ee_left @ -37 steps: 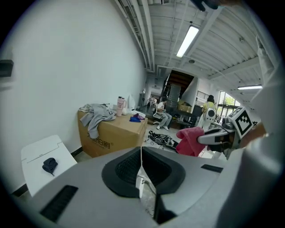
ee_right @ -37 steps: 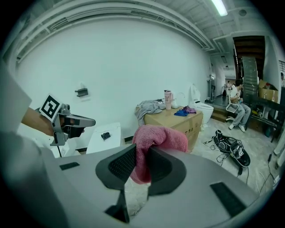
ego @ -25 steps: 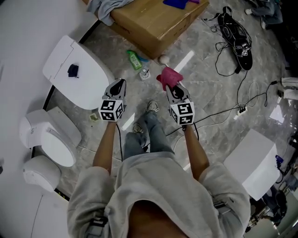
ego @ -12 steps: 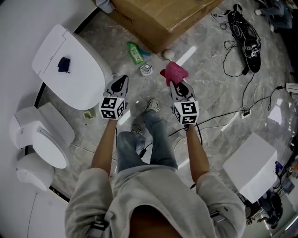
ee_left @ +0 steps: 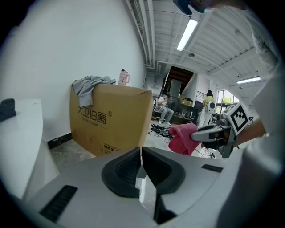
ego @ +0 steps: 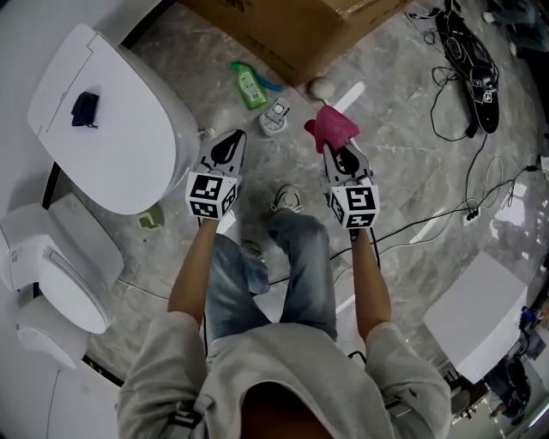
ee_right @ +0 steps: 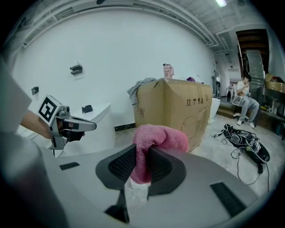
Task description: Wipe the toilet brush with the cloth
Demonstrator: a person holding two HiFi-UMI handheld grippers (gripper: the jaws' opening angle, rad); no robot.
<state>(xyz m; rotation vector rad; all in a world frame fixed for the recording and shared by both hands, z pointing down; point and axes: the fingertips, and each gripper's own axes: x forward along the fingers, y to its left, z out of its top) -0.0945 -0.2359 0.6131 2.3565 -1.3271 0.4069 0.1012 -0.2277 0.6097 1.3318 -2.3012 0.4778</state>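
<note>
My right gripper (ego: pixel 340 151) is shut on a pink cloth (ego: pixel 333 127), which bunches out past its fingertips above the marble floor. In the right gripper view the cloth (ee_right: pixel 153 141) is pinched between the dark pads of that gripper (ee_right: pixel 142 167). My left gripper (ego: pixel 227 147) is level with it on the left, shut and holding nothing. Its pads (ee_left: pixel 129 167) meet with nothing between them. On the floor beyond the cloth are a white round-headed object (ego: pixel 321 87) and a small white-grey item (ego: pixel 276 120). I cannot tell whether either is the toilet brush.
A white toilet (ego: pixel 103 120) with a dark item (ego: pixel 83 107) on its lid stands left, and a second one (ego: pixel 51 257) nearer. A cardboard box (ego: pixel 300 26) is ahead, with a green bottle (ego: pixel 249 86) before it. Cables (ego: pixel 472 60) lie right, and the person's legs below.
Both grippers have sunk toward the floor side by side, the cloth still in the right one. The head camera has come lower too, so the floor things look larger.
</note>
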